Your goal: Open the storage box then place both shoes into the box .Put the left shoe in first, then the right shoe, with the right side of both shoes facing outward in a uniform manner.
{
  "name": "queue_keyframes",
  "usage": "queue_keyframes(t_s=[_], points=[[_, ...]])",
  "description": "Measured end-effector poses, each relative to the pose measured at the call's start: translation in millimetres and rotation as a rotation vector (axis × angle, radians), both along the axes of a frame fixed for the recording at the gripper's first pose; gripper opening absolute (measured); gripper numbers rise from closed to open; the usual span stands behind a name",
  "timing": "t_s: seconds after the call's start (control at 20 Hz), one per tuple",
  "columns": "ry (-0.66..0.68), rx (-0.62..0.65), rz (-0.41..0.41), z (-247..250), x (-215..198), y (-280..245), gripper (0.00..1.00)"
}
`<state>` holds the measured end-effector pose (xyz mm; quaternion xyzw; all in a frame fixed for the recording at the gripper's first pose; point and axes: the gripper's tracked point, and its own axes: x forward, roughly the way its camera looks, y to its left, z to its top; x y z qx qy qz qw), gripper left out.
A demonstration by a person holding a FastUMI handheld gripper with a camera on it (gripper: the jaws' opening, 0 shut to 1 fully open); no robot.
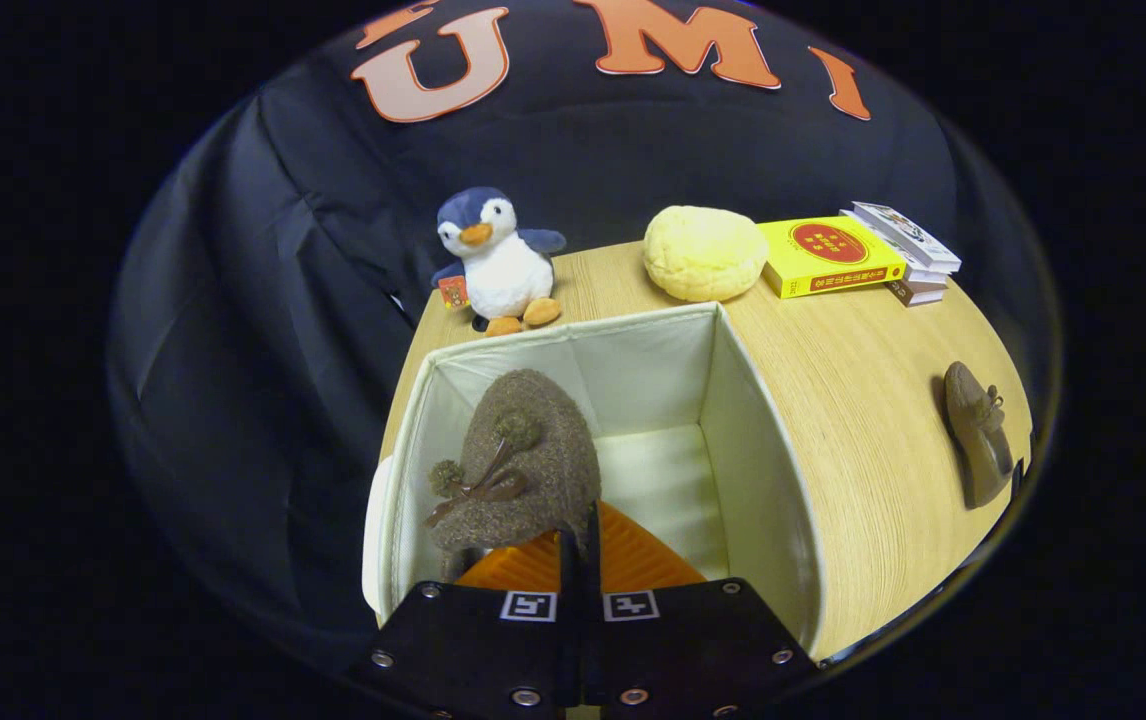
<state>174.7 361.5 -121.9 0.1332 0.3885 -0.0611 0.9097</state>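
The open storage box [733, 400] stood on the table [863, 420] beneath the gripper [580, 545], whose fingers were pinched together on the brown shoe [523, 460] over it. The second shoe [978, 435] lay well apart.

We see our gripper [580, 545] as two flat black plates lying side by side, split by a narrow dark seam down the middle. Each plate carries a small square black-and-white marker next to that seam. Round silver screws dot the corners and the lower edges of both plates. The plates widen toward the bottom, like a trapezoid. Two ribbed fingers [633, 560] reach forward from them, drawn close together.
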Motion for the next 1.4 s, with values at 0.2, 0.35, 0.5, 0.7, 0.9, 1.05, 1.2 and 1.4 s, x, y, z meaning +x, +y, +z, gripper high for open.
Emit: queue_keyframes(t_s=[0.2,0.35,0.5,0.7,0.9,1.05,1.2,1.4], points=[[0.059,0.000,-0.013,-17,-4,6,0.03],[0.079,0.004,-0.003,-20,-7,11,0.08],[0.052,-0.006,0.005,-8,-9,8,0.30],[-0.003,-0.017,0.010,15,-13,-6,0.84],[-0.087,-0.044,0.018,43,-23,-38,0.99],[-0.150,0.013,0.010,64,-32,-63,0.99],[-0.202,-0.010,-0.011,83,-46,-110,0.99],[-0.219,-0.057,-0.029,86,-69,-174,0.99]])
